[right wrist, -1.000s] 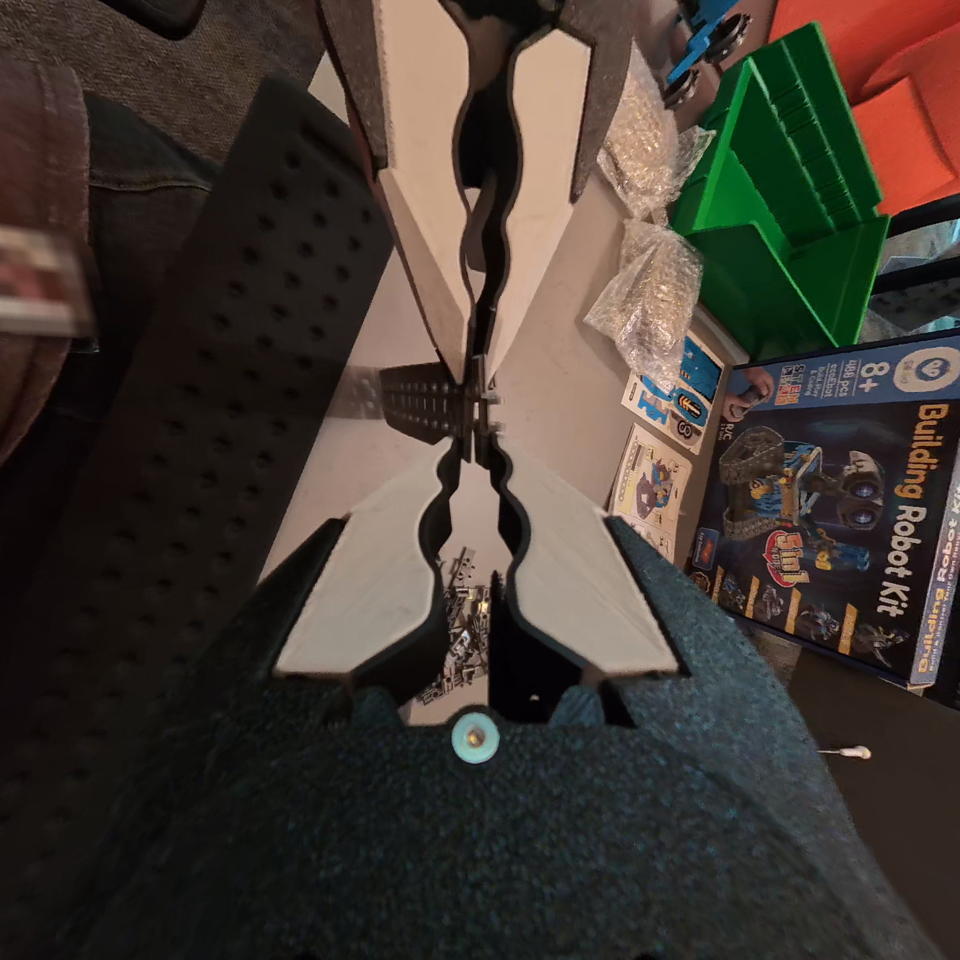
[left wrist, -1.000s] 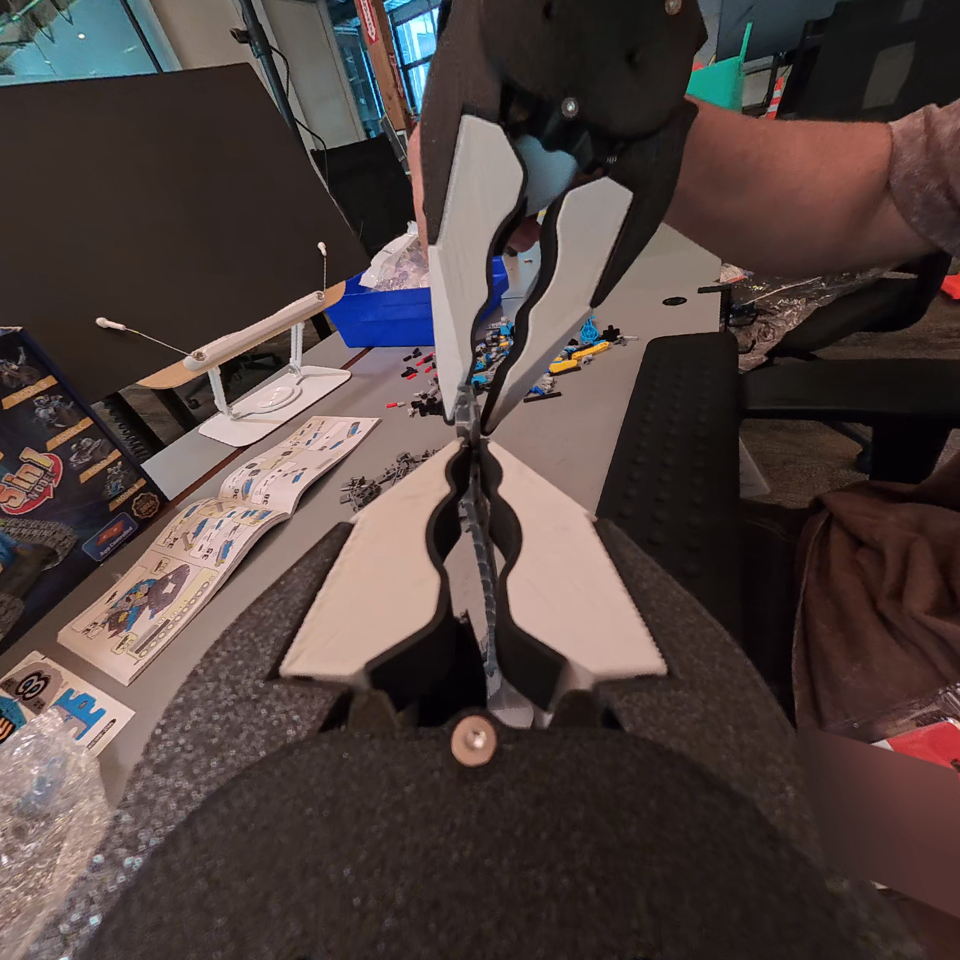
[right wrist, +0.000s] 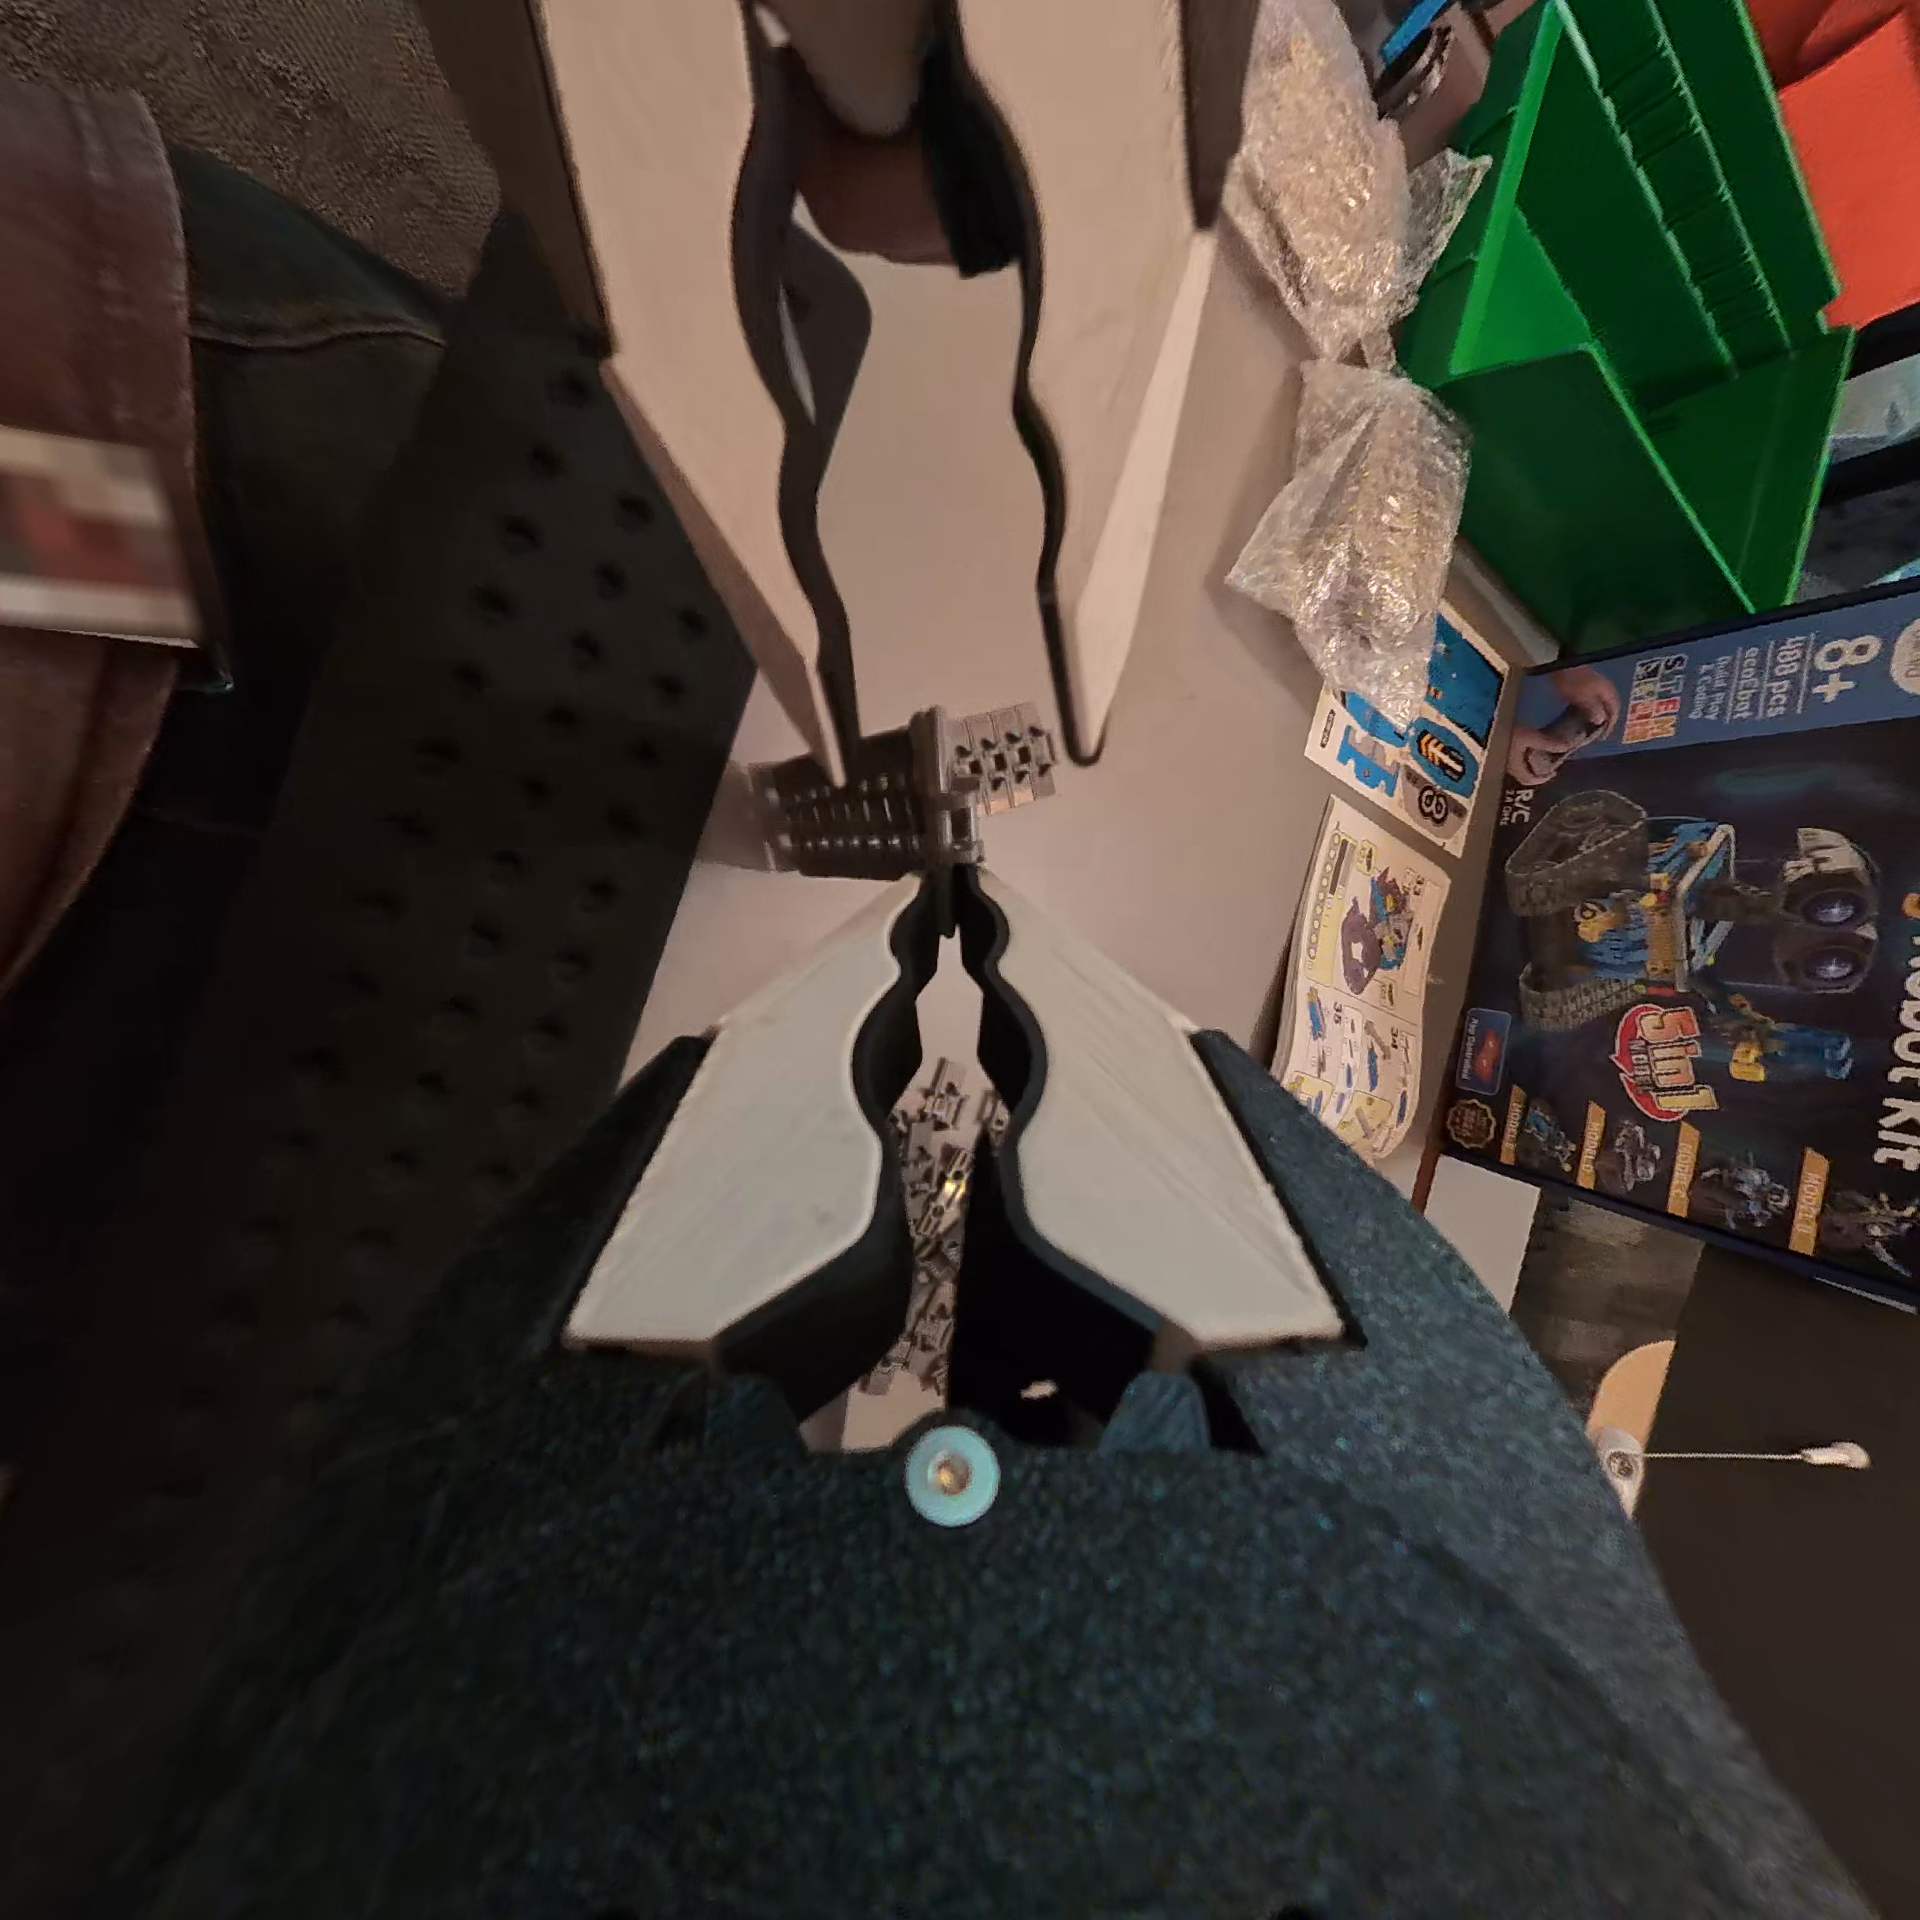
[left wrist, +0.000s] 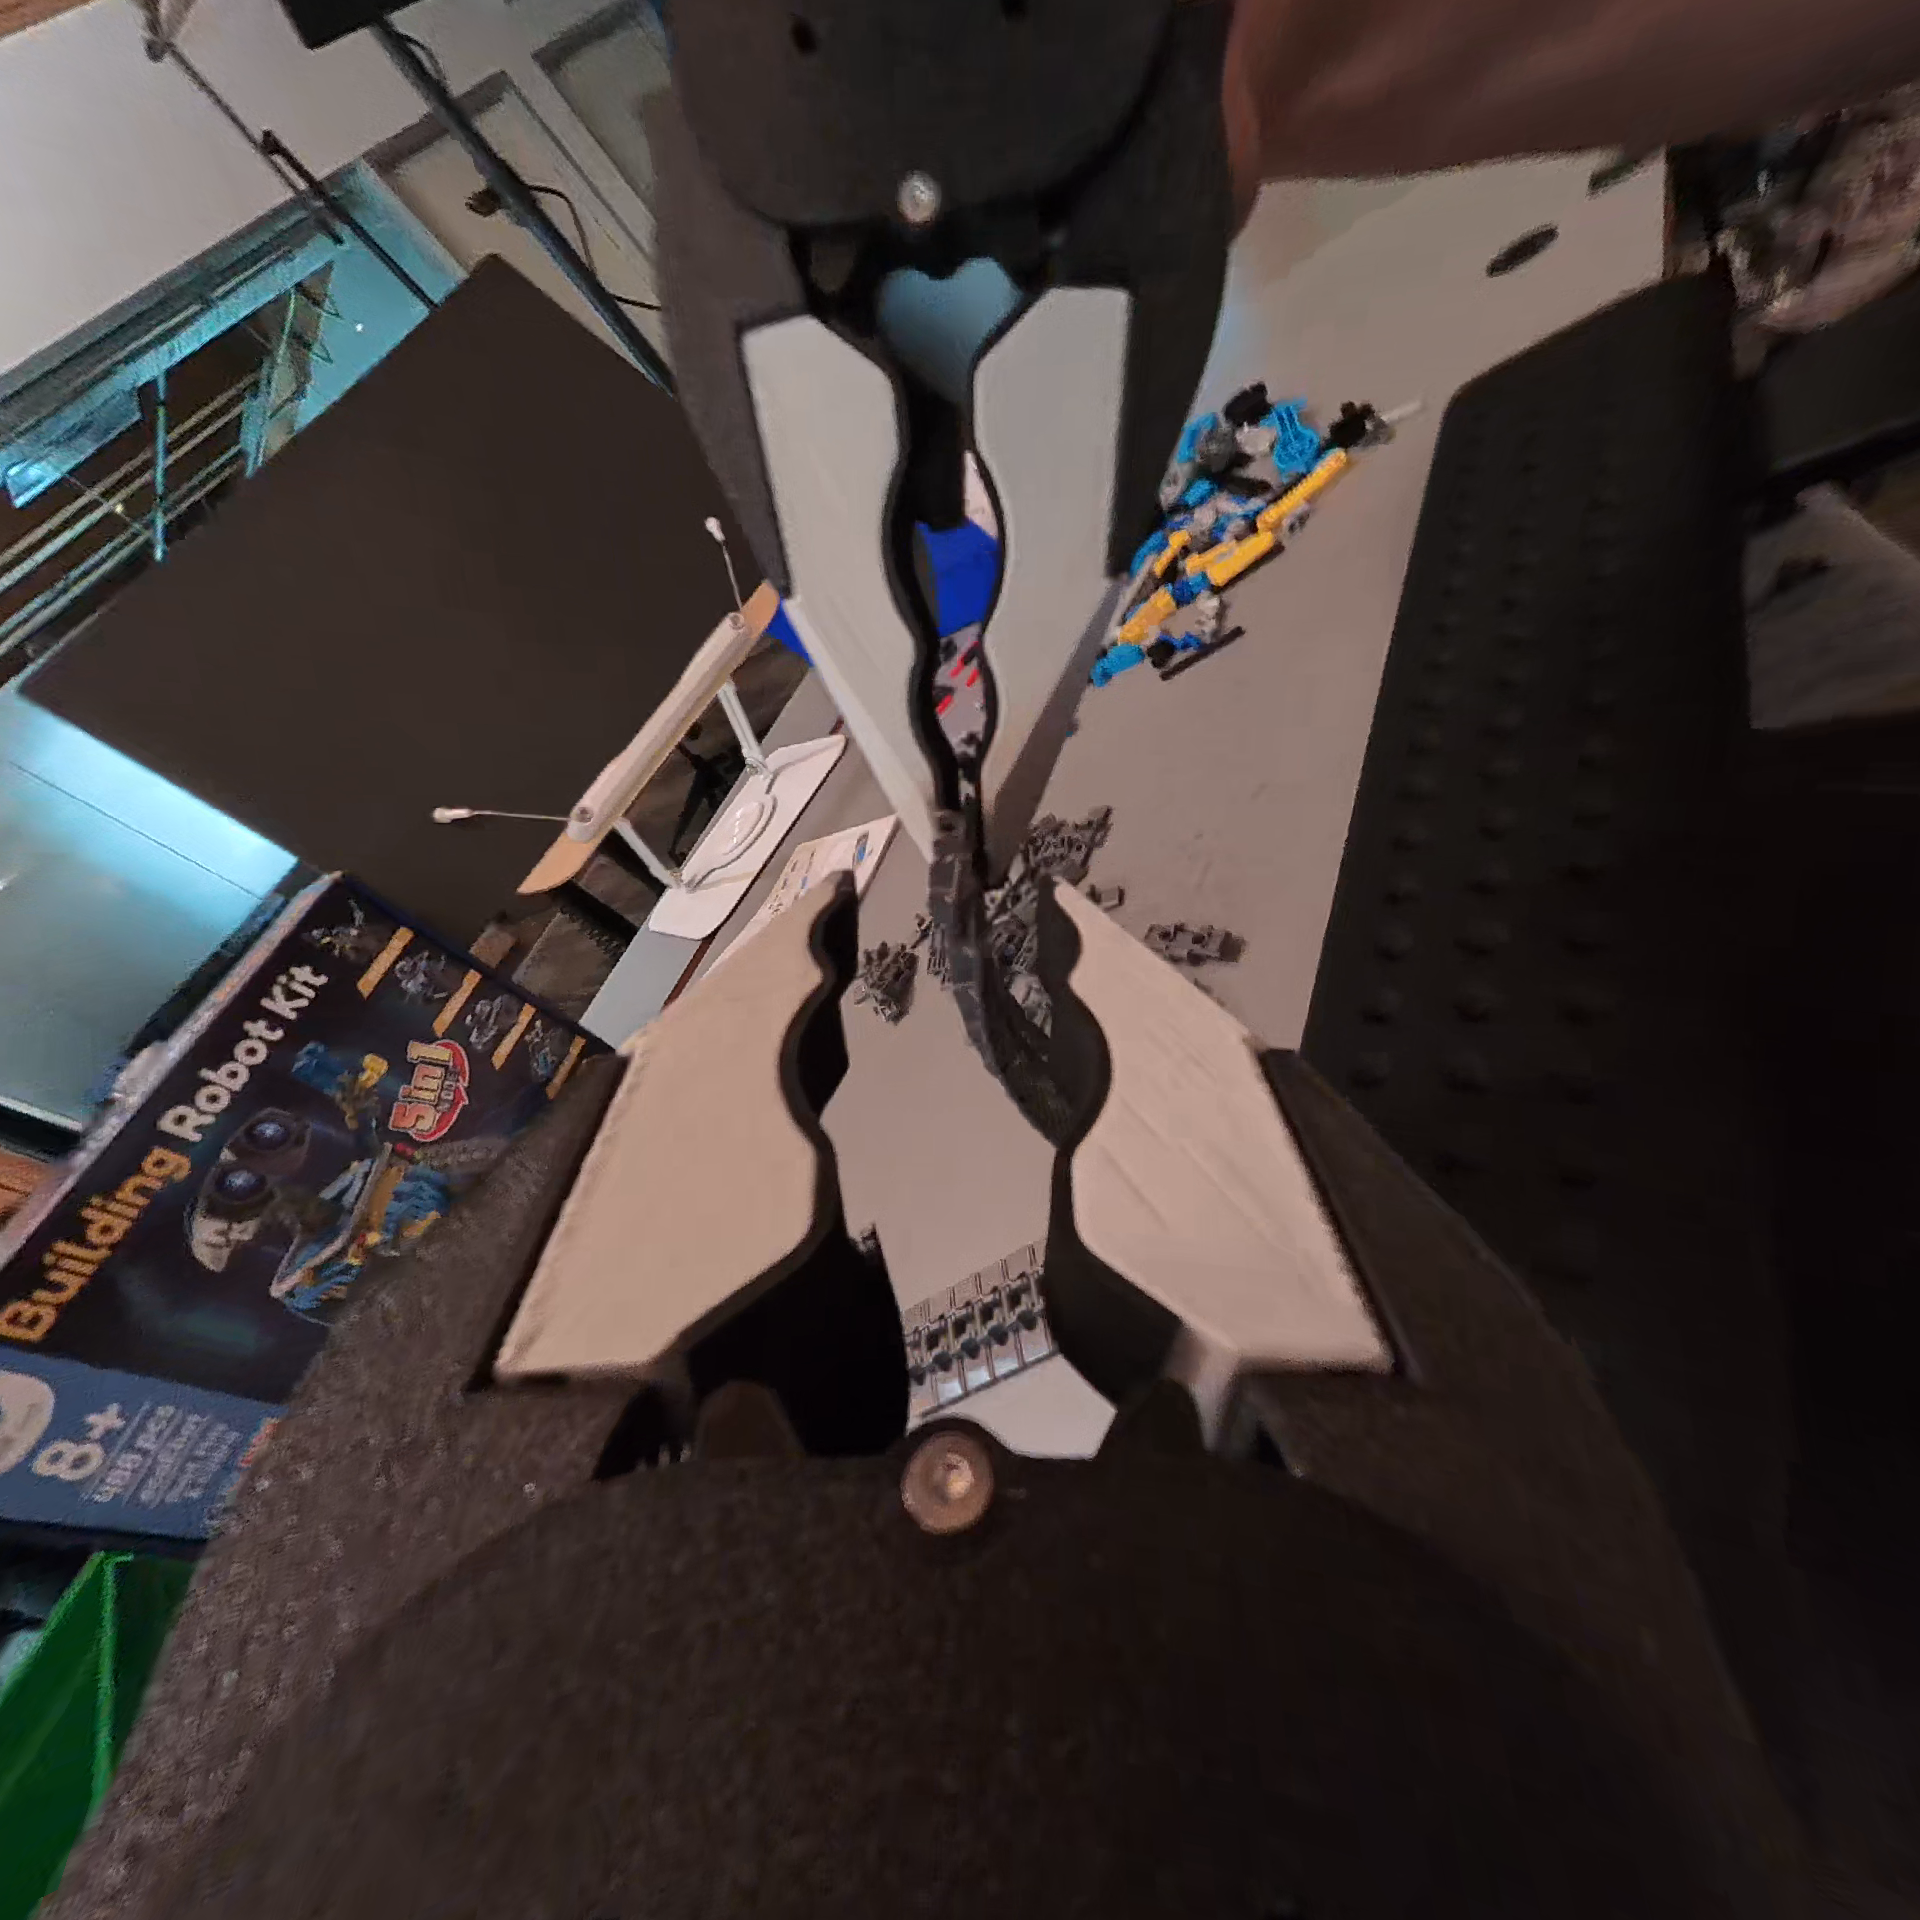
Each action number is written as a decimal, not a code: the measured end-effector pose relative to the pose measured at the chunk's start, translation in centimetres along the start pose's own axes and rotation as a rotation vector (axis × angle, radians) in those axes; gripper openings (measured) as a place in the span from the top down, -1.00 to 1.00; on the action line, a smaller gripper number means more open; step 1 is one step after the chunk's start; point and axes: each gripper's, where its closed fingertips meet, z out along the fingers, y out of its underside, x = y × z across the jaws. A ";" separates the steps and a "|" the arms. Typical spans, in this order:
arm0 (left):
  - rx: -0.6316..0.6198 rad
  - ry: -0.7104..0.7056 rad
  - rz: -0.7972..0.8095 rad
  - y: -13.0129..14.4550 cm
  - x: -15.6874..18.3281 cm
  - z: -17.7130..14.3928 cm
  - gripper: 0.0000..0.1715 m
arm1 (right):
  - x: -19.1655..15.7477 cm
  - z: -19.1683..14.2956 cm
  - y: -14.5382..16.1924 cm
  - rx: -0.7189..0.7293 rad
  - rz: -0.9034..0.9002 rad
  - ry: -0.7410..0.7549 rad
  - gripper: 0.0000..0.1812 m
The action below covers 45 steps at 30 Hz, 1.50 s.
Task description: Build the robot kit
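Observation:
A grey toy track chain (right wrist: 894,810) of linked plastic pieces hangs over the grey table (right wrist: 1143,831). My right gripper (right wrist: 956,883) is shut on one end link of it. In the left wrist view the right gripper (left wrist: 961,821) comes in from above, pinching the chain (left wrist: 966,935), which runs down between my own fingers. My left gripper (left wrist: 951,899) is open, with the chain in the gap close to its right finger (left wrist: 1153,1091). In the right wrist view the left gripper (right wrist: 961,748) stands open around the chain.
A pile of loose grey links (left wrist: 1049,862) lies below, with blue and yellow parts (left wrist: 1216,540) farther off. A kit box (right wrist: 1704,935), booklet (right wrist: 1361,997), bubble-wrap bags (right wrist: 1351,499) and green bins (right wrist: 1621,312) stand to one side. A black chair armrest (left wrist: 1538,831) borders the table. Less than 4 cm separates the two grippers' tips.
My left gripper has opened and let go of the chain, and both views have tilted. My right gripper still pinches the chain's end.

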 end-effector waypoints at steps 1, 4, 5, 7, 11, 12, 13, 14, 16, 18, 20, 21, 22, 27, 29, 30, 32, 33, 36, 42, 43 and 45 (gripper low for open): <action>-0.020 0.003 0.033 0.2 0.5 0.4 0.61 | -0.3 -0.1 0.0 0.008 -0.004 0.008 0.97; -0.045 0.009 0.106 0.5 1.7 1.2 0.73 | -1.1 -0.6 -0.1 0.041 0.005 0.004 0.97; -0.028 0.006 0.108 0.2 1.9 1.4 0.78 | -1.4 -0.7 -0.1 0.049 0.009 -0.001 0.97; -0.017 0.018 0.104 0.0 2.0 1.6 0.86 | -1.8 -0.8 0.0 0.053 0.007 -0.003 0.97; -0.029 0.011 0.137 0.0 2.3 1.9 0.90 | -2.1 -0.9 0.3 0.059 0.014 -0.002 0.97; -0.040 0.006 0.144 -0.1 2.3 1.9 0.90 | -2.2 -0.9 0.3 0.076 0.032 -0.013 0.96; -0.044 0.012 0.132 -0.2 2.4 1.8 0.91 | -2.3 -1.0 0.2 0.103 0.054 -0.024 0.96; -0.046 0.028 0.106 -0.3 2.4 1.8 0.91 | -2.4 -1.1 0.1 0.133 0.077 -0.034 0.95; -0.037 0.056 0.047 -0.3 2.4 1.7 0.92 | -2.4 -1.1 0.1 0.168 0.096 -0.014 0.94; -0.036 0.068 0.014 0.0 2.4 1.8 0.92 | -2.1 -1.1 0.3 0.155 0.076 0.058 0.86; -0.045 0.065 0.004 0.2 2.4 1.9 0.93 | -2.1 -1.2 0.0 0.155 0.042 0.104 0.73; -0.053 0.067 0.002 0.3 2.4 2.0 0.92 | -2.2 -1.4 -0.2 0.157 0.024 0.113 0.86; -0.056 0.069 -0.004 0.3 2.4 2.0 0.92 | -2.2 -1.5 -0.3 0.151 0.007 0.127 0.89; -0.053 0.062 -0.068 -0.1 2.1 2.0 0.93 | -1.7 -1.7 -0.5 0.139 -0.029 0.162 0.91; -0.056 0.068 -0.091 -0.3 2.1 2.0 0.93 | -1.8 -1.8 -0.5 0.131 -0.032 0.161 0.91; -0.060 0.068 -0.085 -0.2 2.3 2.1 0.93 | -2.0 -1.8 -0.4 0.118 -0.047 0.165 0.91; -0.064 0.032 -0.057 -0.2 2.2 2.1 0.93 | -1.9 -1.7 -0.3 0.092 -0.019 0.152 0.93; -0.053 0.026 -0.058 -0.4 2.3 2.1 0.93 | -2.1 -1.8 -0.3 0.103 0.018 0.116 0.92; -0.036 0.031 -0.047 -1.2 2.3 1.8 0.94 | -2.2 -2.6 -0.8 0.193 0.116 0.024 0.93; -0.023 0.147 -0.121 -0.8 3.3 2.2 0.94 | -3.2 -2.1 -0.2 0.155 0.114 -0.008 0.93; -0.025 0.162 -0.132 -0.7 3.6 2.3 0.94 | -3.5 -2.1 -0.1 0.169 0.142 -0.044 0.93; -0.066 0.181 -0.155 0.6 4.3 2.8 0.93 | -4.0 -1.0 0.7 0.139 0.163 -0.085 0.93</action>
